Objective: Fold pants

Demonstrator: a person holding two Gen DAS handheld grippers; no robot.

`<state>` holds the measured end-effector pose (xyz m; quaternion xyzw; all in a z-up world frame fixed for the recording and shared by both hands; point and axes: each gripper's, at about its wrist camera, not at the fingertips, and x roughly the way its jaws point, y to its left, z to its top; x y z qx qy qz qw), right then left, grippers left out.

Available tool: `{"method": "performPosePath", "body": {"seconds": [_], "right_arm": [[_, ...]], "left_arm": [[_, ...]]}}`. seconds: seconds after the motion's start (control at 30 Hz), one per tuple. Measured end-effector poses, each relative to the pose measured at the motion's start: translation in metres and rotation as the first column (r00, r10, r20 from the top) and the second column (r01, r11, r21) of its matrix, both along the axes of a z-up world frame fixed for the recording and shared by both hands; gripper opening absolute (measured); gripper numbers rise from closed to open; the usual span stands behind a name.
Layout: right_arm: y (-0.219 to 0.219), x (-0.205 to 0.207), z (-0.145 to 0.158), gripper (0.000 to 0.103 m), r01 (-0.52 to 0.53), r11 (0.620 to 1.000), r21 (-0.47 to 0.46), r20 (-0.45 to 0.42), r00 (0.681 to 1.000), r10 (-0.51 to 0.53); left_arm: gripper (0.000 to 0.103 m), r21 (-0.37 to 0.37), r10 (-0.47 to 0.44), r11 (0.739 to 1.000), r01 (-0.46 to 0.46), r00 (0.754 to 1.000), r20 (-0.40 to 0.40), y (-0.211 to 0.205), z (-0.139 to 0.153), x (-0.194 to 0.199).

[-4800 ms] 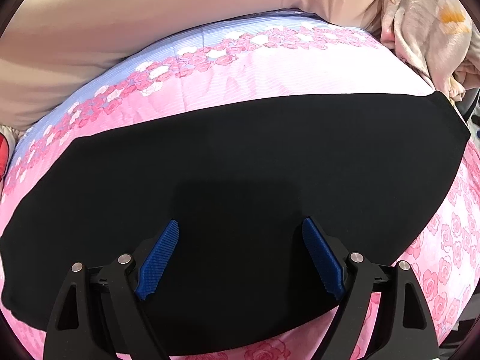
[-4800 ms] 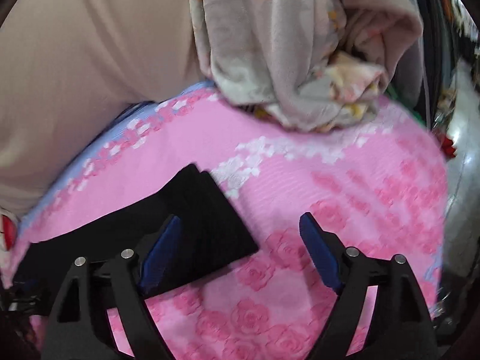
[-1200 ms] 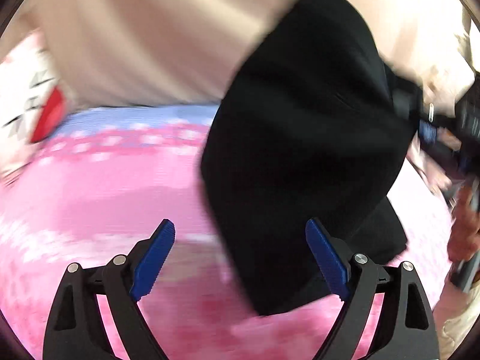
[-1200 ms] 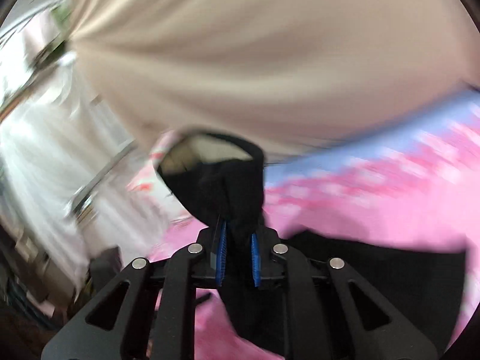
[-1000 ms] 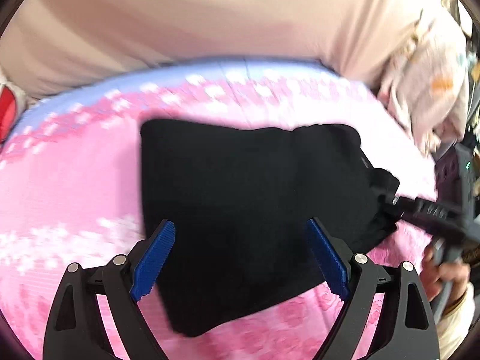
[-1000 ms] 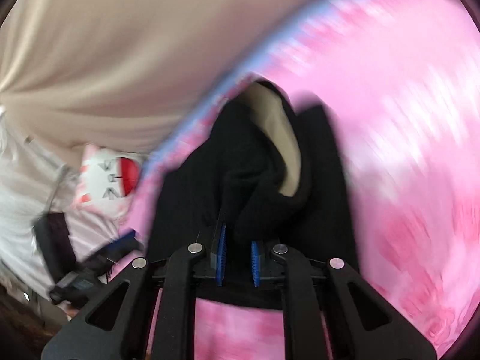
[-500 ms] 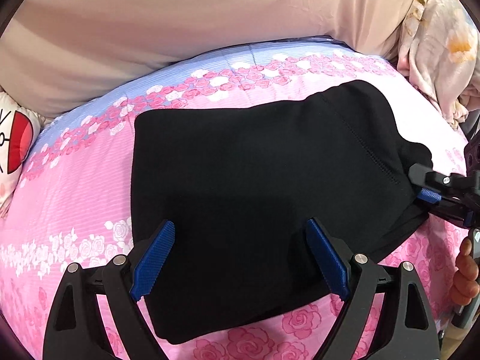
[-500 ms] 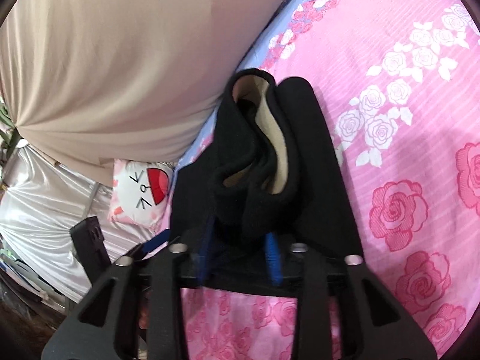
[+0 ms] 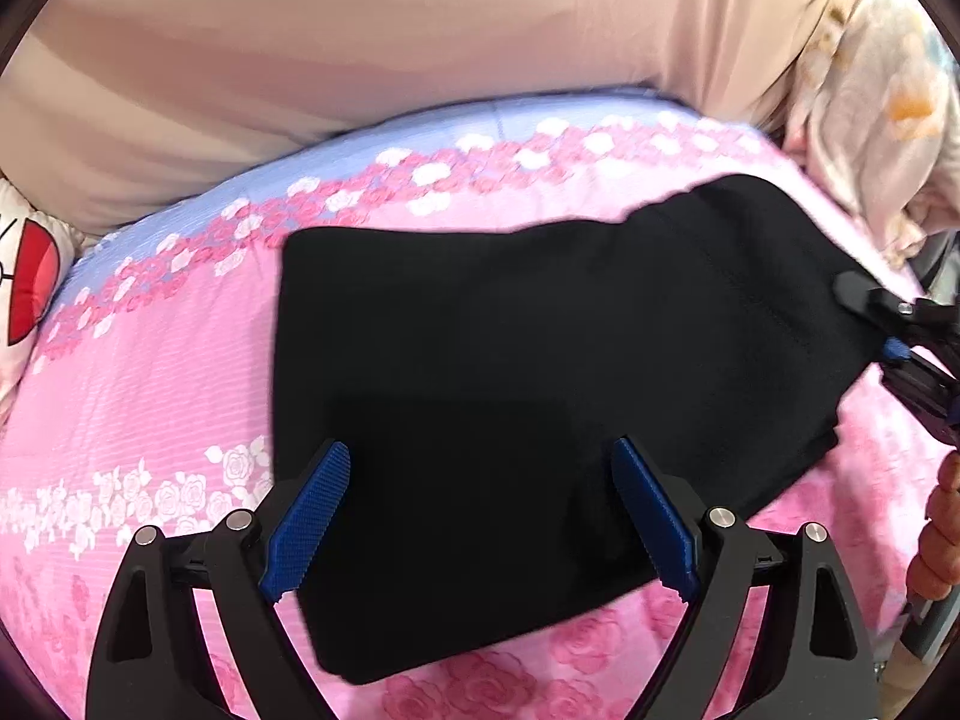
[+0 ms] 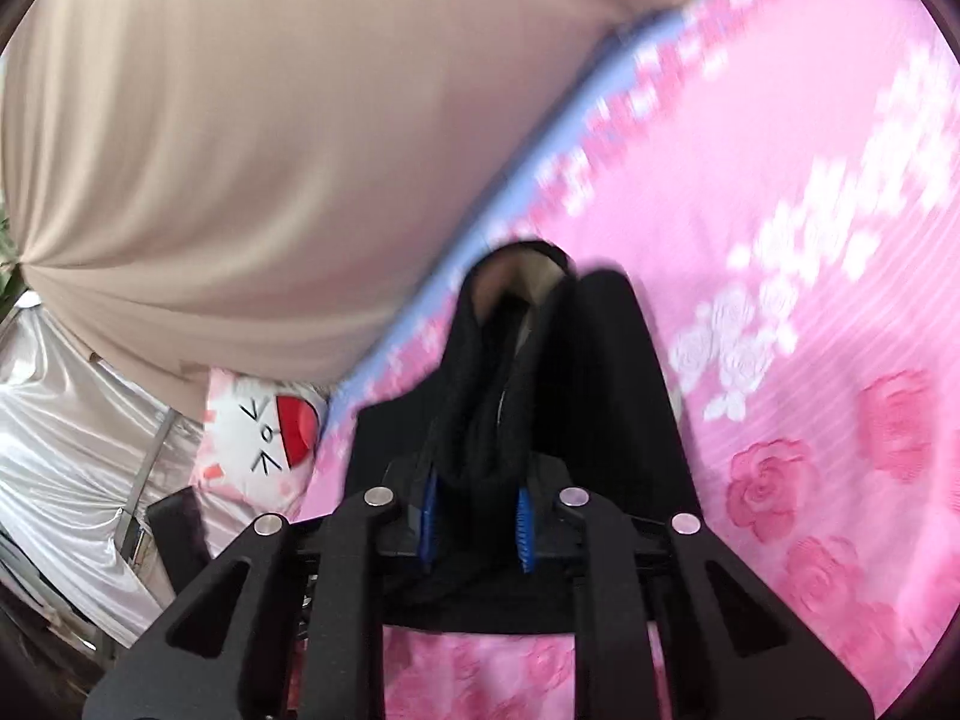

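The pants [image 9: 540, 360], black and folded into a rough rectangle, lie flat on the pink rose-print sheet [image 9: 138, 396]. One short edge faces the cat pillow [image 9: 24, 294] at the far left; the other end, the bunched waistband, reaches toward the right side of the bed.

The left claw [image 9: 480, 516] hangs over the near part of the pants, tilted downward, with its blue pads [image 9: 306, 516] spread wide. Nothing is between them; the cloth lies below and behind the fingers, not touched by either pad as far as the left wrist view shows.

The right claw [image 10: 477, 516] is at the waistband end. A thick fold of black cloth [image 10: 492, 420] rises between its two blue pads [image 10: 525, 531], showing a pale lining at the top. The jaws are closing on this fold and stand narrow, with the fabric filling the gap and both pads against it. From the left wrist view the same claw [image 9: 894, 336] shows at the right edge, its tip at the pants' end, with a person's fingers [image 9: 936, 528] below it on the handle.

Behind the bed hangs a beige curtain [image 9: 360, 48]. A floral blanket [image 9: 882, 96] is heaped at the far right corner. The right wrist view is blurred.
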<state>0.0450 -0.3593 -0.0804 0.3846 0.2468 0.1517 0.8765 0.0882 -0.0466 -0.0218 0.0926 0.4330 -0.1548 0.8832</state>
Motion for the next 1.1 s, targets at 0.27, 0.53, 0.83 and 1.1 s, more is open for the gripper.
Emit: {"method": "performPosePath", "body": {"seconds": [0.27, 0.53, 0.83, 1.1], "right_arm": [[-0.017, -0.015, -0.023, 0.034, 0.039, 0.982, -0.187, -0.15, 0.986, -0.068], [0.025, -0.016, 0.068, 0.032, 0.035, 0.883, -0.468, 0.065, 0.998, -0.005], [0.014, 0.108, 0.013, 0.023, -0.012, 0.879, -0.477, -0.192, 0.977, -0.091], [0.151, 0.13, 0.065, 0.026, -0.36, 0.77, -0.527, -0.174, 0.932, 0.317]], "left_arm": [[0.087, 0.162, -0.03, 0.987, 0.018, 0.997, 0.072, -0.027, -0.025, -0.004], [0.087, 0.128, -0.011, 0.992, 0.004, 0.998, 0.054, -0.019, -0.024, 0.004], [0.089, 0.081, -0.035, 0.996, 0.032, 0.999, 0.034, -0.012, -0.024, 0.012], [0.09, 0.07, -0.002, 0.998, -0.002, 0.998, 0.063, -0.009, -0.019, 0.008]]}}
